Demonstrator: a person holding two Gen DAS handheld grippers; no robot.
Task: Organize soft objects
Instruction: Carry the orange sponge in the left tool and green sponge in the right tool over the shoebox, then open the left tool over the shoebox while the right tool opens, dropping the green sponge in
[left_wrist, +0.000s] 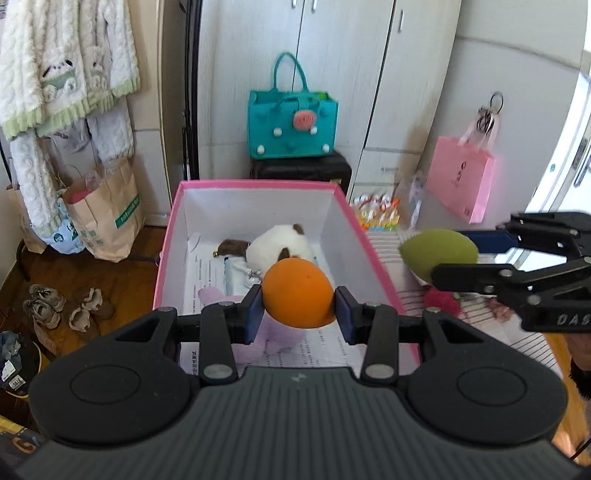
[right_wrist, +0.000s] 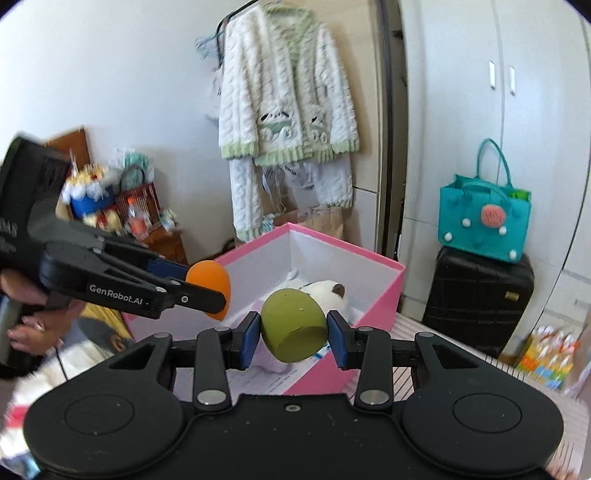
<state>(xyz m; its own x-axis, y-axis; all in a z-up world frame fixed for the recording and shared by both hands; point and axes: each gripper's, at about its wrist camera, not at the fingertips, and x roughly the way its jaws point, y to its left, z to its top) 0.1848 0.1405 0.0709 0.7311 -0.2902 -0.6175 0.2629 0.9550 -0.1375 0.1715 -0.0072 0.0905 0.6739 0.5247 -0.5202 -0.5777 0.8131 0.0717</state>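
Carrying step: my left claw (left_wrist: 299, 308) grips an orange sponge egg (left_wrist: 297, 291), my right claw (right_wrist: 291, 338) a green one (right_wrist: 293, 325), above the pink box (left_wrist: 255, 184). Next, I judge, release both inside.

Each gripper was matte black plastic. The left gripper (left_wrist: 299, 314) had a ribbed grey-black housing nearest its camera, flanked by two rounded lobes with shallow circular recesses. Flat black link arms ran forward from silver rivets to blue rectangular pads (left_wrist: 255, 314), and triangular cut-outs pierced the outer struts. The right gripper (right_wrist: 293, 334) matched it, but its housing was smooth, dust-speckled, with one small screw at the centre. Seen from the right wrist, the left tool's side bore white "GenRobot.AI" lettering, and a hand (right_wrist: 29, 325) wrapped its grip.
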